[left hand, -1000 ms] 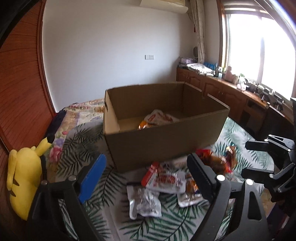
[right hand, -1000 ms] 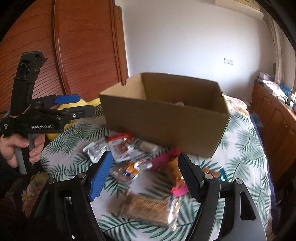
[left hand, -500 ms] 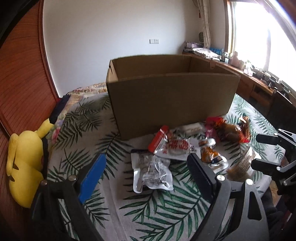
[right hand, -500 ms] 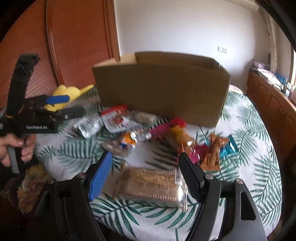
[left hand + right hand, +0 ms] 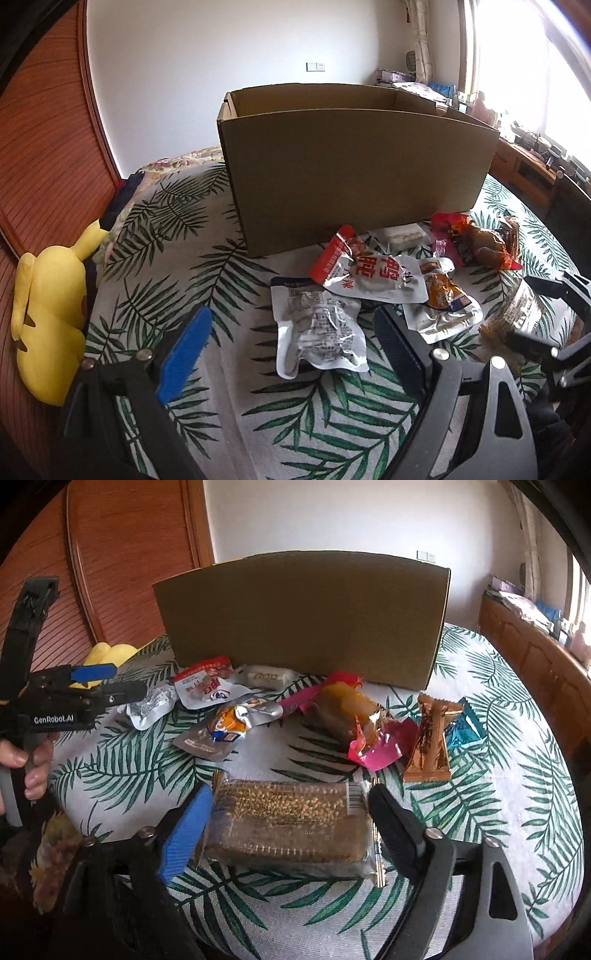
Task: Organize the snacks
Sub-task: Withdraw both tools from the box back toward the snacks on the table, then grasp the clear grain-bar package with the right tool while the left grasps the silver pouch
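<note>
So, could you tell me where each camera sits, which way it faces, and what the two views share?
Left wrist: on the left gripper, angled down over its open fingers at a silver pouch and the cardboard box.
Right wrist: on the right gripper, angled down at a sesame bar pack between its just-widened, open fingers; the person's hand shows at left.
Shared: box, snacks, each other's gripper.

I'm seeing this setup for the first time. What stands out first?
A big brown cardboard box stands on the palm-leaf bedspread, with snack packets scattered in front of it. Nearest, a clear pack of seeded bars lies between the open right gripper's jaws. A yellow plush toy lies at the bed's left edge.
</note>
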Tool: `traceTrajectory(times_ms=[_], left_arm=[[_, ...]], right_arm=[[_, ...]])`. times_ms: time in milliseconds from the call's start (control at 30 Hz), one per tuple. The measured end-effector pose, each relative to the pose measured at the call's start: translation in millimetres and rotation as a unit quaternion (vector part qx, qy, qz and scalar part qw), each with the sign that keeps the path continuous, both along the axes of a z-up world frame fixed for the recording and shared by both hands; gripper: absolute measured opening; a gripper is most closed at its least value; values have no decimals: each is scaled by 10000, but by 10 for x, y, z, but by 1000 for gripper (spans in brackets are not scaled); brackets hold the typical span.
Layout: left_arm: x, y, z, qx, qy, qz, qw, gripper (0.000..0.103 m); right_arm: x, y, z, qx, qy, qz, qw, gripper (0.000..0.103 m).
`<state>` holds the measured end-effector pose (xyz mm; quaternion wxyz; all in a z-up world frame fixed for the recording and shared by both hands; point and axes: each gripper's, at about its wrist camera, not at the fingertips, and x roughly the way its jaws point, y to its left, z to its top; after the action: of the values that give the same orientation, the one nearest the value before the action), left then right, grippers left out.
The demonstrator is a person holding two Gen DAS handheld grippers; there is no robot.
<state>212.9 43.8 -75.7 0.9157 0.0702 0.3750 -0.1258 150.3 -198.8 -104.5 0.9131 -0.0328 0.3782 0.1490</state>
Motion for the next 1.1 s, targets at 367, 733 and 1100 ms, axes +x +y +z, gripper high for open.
traceTrajectory(times_ms=[367, 733, 1100], left_arm=[[108, -52, -85, 108, 139, 7, 9998, 90], [294, -151, -222, 337, 480, 20, 9983, 90], [387, -140, -284, 224, 727, -105, 9970, 84]], right_arm=[[-1, 63, -105, -179, -36, -202, 9996, 99], [-3, 113, -140, -343, -129, -219, 9991, 102], [28, 140, -133, -387, -47, -172, 9991, 103]])
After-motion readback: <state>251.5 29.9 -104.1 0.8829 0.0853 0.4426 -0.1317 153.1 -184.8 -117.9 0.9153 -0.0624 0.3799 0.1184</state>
